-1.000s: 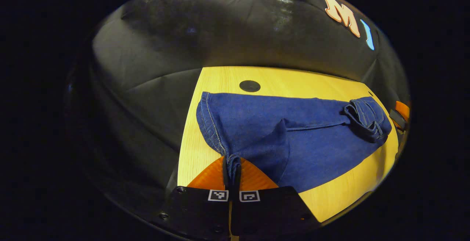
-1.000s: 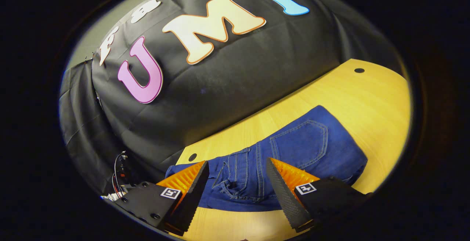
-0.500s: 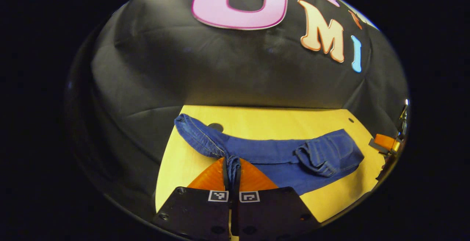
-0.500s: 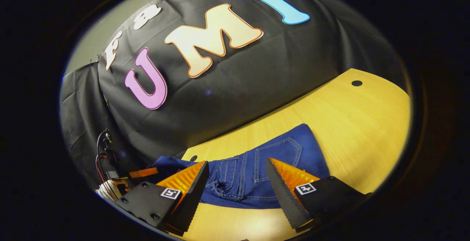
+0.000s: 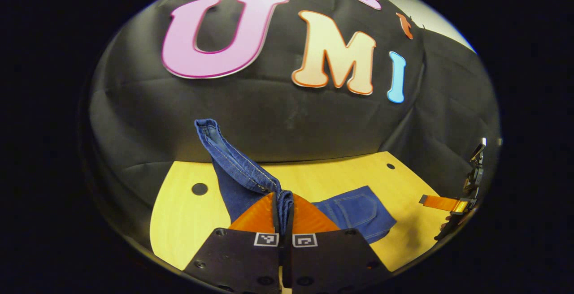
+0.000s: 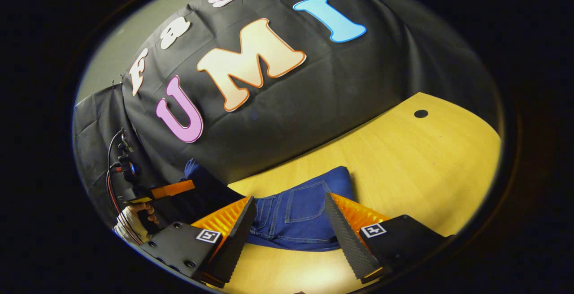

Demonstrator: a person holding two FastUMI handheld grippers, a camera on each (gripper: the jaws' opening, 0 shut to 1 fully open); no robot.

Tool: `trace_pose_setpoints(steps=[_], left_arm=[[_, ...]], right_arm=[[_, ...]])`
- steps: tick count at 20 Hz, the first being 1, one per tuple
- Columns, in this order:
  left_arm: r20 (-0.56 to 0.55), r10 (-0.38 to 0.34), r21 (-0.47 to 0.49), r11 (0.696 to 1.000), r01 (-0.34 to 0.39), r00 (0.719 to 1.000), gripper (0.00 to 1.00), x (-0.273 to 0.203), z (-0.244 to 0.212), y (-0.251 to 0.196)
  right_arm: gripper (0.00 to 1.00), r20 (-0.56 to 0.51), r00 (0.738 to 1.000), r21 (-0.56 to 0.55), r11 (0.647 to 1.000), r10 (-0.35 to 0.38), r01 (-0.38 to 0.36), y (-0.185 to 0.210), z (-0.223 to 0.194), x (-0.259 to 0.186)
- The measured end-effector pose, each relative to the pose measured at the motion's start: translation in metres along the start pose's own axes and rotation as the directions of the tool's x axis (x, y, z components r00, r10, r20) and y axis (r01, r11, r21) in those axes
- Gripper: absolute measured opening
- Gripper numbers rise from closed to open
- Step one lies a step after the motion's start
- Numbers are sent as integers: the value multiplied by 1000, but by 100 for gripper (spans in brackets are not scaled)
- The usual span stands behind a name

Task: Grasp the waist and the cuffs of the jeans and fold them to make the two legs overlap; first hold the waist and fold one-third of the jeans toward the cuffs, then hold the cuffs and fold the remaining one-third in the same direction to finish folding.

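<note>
Left gripper view: left claw (image 5: 282,211) clenched on jeans (image 5: 244,173) cuffs, hiding the pinched fabric; right claw (image 6: 289,231) released.

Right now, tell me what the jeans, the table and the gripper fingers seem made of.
Jeans: blue denim, matte, with pale stitched seams and a pocket.
Table: looks like light wood or wood-grain laminate, smooth with faint grain.
Right gripper fingers: probably orange ribbed plastic with black textured, rubbery-looking pads.

Blue denim jeans (image 5: 358,211) on wooden table: pocketed waist part lying flat, cuff end (image 5: 210,130) raised upright.
</note>
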State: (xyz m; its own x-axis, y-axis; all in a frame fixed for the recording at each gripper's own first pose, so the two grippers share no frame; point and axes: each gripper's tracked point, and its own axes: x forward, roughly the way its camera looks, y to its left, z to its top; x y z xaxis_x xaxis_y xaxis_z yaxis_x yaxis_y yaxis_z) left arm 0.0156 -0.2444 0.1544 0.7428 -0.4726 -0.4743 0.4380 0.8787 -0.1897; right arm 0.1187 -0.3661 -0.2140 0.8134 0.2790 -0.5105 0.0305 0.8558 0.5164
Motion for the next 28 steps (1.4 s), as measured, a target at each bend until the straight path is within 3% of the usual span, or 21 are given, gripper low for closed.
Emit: trace_pose_setpoints(steps=[10, 18, 20, 23, 24, 28], left_arm=[[-31, -107, 58, 992, 109, 994, 0, 71, -9, -135], [-74, -21, 105, 994, 29, 997, 0, 125, -77, -182], [-75, -59, 109, 992, 67, 995, 13, 127, -94, -203], [-5, -39, 157, 987, 39, 999, 100, 109, -95, -212], [36, -23, 160, 987, 17, 999, 95, 95, -90, -212], [207, 33, 121, 991, -59, 978, 95, 17, -59, -200]], right_arm=[[97, 79, 992, 52, 995, -93, 90, -97, 52, -54], [97, 54, 989, 47, 990, -138, 136, -136, 48, -74], [97, 42, 990, 22, 991, -135, 134, -138, 46, -75], [97, 56, 990, -76, 989, -126, 130, -132, 45, -78], [97, 77, 989, -119, 984, -123, 132, -127, 46, -80], [97, 244, 968, -283, 950, -62, 133, -69, 67, -107]])
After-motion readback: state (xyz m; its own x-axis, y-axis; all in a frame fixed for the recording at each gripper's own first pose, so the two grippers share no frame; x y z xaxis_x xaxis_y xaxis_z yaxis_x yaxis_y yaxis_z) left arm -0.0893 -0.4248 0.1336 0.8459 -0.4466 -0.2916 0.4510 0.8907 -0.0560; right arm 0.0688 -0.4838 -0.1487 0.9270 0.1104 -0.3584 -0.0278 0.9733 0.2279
